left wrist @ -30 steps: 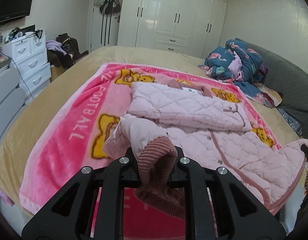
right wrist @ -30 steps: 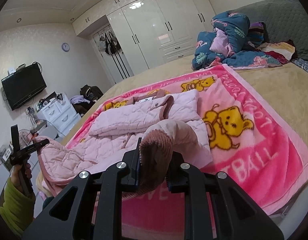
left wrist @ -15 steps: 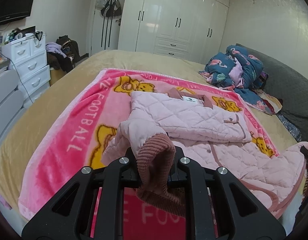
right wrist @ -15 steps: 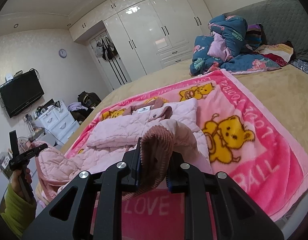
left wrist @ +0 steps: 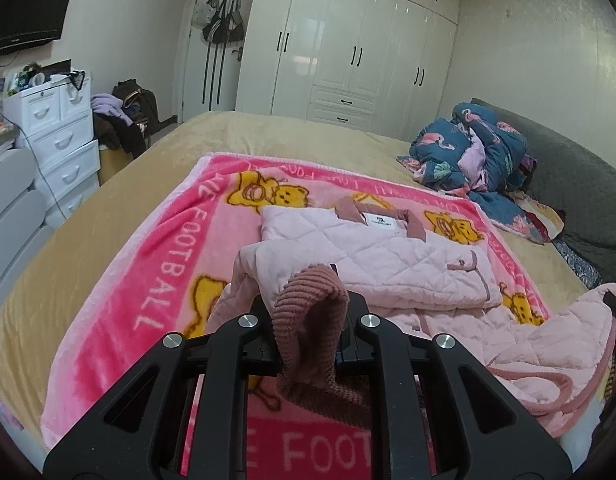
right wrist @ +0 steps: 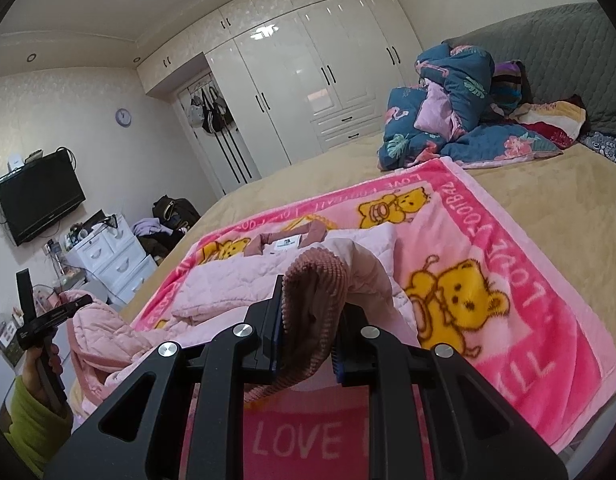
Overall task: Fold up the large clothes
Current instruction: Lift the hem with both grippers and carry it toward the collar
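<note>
Fingers (left wrist: 264, 312) clamped on ribbed cuff (left wrist: 308, 300), blanket edge (left wrist: 120, 300) near.

Pale pink quilted jacket (left wrist: 371, 256), pink bear-print blanket (left wrist: 156, 280).

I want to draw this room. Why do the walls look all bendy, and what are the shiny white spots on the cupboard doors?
Both wrist views use fisheye lenses, so edges curve and corners go black. In the right wrist view, ceiling light glares off the glossy wardrobe; in the left wrist view the same doors shine more softly. Both views look sharp.
</note>
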### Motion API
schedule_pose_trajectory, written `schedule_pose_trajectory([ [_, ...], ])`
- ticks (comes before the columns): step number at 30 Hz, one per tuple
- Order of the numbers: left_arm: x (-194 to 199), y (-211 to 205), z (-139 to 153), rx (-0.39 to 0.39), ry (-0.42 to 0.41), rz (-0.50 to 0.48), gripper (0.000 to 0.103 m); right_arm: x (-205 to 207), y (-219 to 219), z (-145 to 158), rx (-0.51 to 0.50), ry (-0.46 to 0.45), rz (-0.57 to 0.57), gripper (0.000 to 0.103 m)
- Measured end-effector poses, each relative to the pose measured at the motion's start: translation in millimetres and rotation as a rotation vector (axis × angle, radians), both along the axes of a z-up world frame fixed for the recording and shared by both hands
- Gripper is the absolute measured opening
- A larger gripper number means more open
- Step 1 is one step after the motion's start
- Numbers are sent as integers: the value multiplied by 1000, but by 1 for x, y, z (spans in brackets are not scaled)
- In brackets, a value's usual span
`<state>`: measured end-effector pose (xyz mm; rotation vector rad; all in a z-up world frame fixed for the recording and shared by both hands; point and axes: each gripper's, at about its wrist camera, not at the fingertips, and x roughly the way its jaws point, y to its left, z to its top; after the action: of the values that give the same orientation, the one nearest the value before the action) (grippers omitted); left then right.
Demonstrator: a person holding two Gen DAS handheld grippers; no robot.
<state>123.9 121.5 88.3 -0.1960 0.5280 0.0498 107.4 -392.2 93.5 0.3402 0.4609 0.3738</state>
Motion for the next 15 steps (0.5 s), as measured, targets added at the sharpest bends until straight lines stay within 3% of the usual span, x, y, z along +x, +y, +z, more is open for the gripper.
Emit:
schedule_pose_trajectory([
  [15,17,9,11,-15,-23,17,10,23,3,20,-6,-19,-19,17],
])
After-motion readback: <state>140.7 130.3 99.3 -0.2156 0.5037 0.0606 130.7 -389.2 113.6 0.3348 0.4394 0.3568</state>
